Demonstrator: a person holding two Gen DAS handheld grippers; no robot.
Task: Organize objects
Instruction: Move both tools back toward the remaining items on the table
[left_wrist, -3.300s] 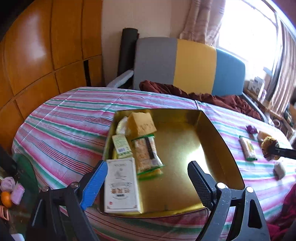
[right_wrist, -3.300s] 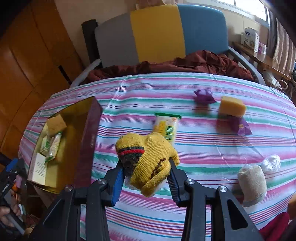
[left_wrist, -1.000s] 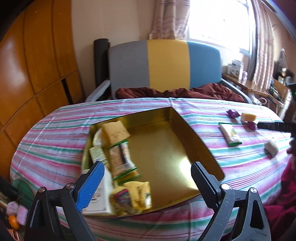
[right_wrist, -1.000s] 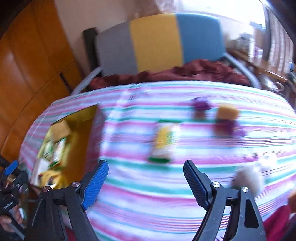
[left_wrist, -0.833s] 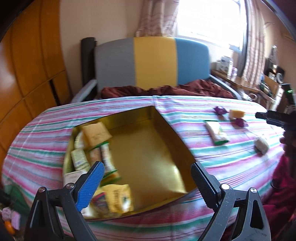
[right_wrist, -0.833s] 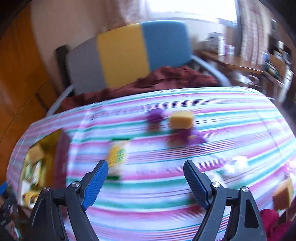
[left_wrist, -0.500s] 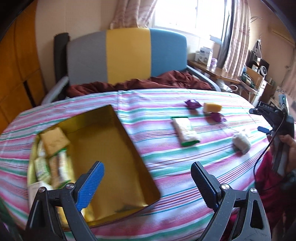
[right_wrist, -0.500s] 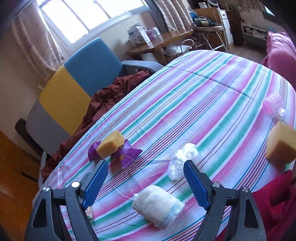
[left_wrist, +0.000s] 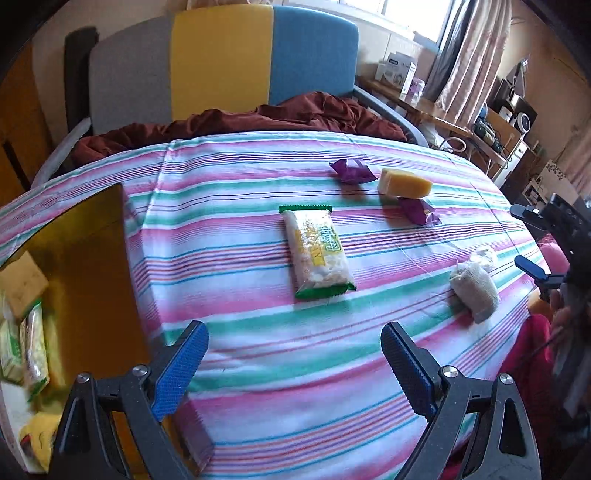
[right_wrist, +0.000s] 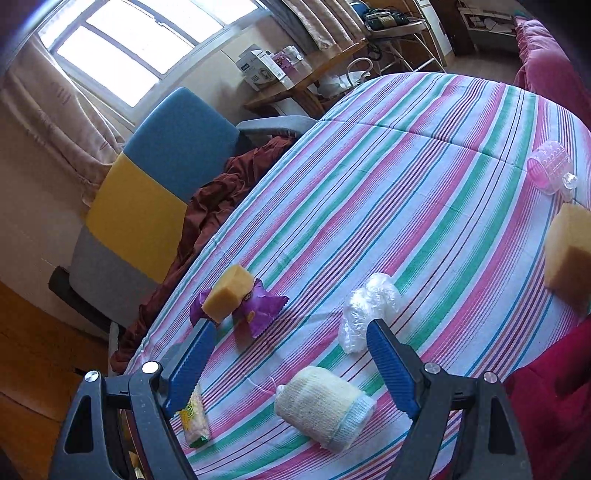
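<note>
My left gripper (left_wrist: 295, 365) is open and empty above the striped tablecloth, right of the gold box (left_wrist: 92, 266), which holds snack packs and a yellow glove (left_wrist: 35, 435). Ahead lie a green-edged snack pack (left_wrist: 317, 251), a yellow sponge (left_wrist: 406, 182), two purple wrappers (left_wrist: 351, 170) and a white rolled sock (left_wrist: 474, 290). My right gripper (right_wrist: 291, 365) is open and empty just above the white sock (right_wrist: 325, 402), with a clear plastic wad (right_wrist: 365, 306) beyond it. The right gripper also shows in the left wrist view (left_wrist: 532, 240).
A second sponge (right_wrist: 569, 251) and a pink hair roller (right_wrist: 548, 166) lie at the table's right side. A grey, yellow and blue chair (left_wrist: 221, 62) with a maroon cloth (left_wrist: 258, 118) stands behind the table. A red cloth (right_wrist: 546, 387) hangs at the near right edge.
The yellow glove left my right gripper and now lies in the gold box. Both grippers swung right, the left away from the box, the right toward the white sock.
</note>
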